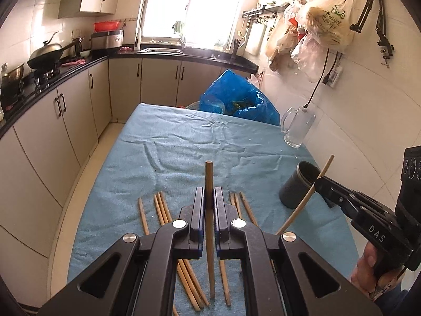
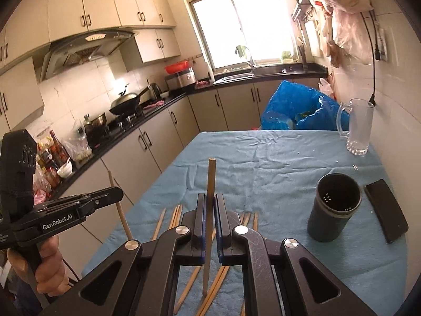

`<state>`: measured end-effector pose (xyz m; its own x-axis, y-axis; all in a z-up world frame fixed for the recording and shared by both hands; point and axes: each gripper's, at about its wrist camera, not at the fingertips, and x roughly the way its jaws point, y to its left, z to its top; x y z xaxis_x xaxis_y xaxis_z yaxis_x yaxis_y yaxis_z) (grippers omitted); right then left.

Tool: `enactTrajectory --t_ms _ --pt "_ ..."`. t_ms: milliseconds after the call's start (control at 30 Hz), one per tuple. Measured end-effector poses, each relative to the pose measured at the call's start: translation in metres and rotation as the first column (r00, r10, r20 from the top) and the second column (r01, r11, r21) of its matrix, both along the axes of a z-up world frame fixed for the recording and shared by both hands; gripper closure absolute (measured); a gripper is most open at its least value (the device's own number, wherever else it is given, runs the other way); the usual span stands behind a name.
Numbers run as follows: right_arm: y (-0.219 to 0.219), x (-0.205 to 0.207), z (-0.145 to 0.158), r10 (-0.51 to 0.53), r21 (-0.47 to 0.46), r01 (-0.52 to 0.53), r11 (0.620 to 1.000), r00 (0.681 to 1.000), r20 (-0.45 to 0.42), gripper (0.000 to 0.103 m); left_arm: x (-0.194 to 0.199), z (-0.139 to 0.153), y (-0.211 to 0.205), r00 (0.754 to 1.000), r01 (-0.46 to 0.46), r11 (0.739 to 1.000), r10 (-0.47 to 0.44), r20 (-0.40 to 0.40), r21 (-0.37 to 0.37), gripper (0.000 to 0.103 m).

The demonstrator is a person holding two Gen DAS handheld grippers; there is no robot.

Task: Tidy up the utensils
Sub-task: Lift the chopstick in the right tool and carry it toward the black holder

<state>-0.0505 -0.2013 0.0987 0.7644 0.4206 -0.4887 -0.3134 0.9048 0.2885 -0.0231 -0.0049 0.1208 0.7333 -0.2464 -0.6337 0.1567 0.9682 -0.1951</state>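
Chopsticks [image 1: 163,212] mostly lie loose on the blue cloth [image 1: 171,144], the dark holder cup [image 2: 334,206] looks empty, and we grip one chopstick in each clamped gripper, left gripper [image 1: 209,197] and right gripper [image 2: 210,200], lifted, none yet stowed.

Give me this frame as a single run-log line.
left gripper: shut on chopstick | right gripper: shut on second chopstick | dark cup: upright, empty | loose chopsticks: on blue cloth
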Motion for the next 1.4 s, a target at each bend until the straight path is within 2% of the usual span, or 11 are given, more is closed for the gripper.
enactTrajectory --t_ms 333,933,1400 --pt "-0.02 -0.009 0.012 -0.04 0.032 0.039 0.999 0.998 0.043 0.097 -0.003 0.012 -0.012 1.0 0.003 1.0 -0.003 0.025 0.022 0.097" --pt "-0.064 -0.029 0.037 -0.129 0.091 0.12 0.989 0.986 0.105 0.097 -0.001 0.04 -0.044 0.996 0.076 0.996 -0.078 0.047 0.045 0.097" --pt "-0.122 -0.042 0.067 -0.249 0.146 0.225 0.963 0.952 0.176 0.097 0.017 0.07 -0.086 0.987 0.139 0.989 -0.143 0.075 0.047 0.097"
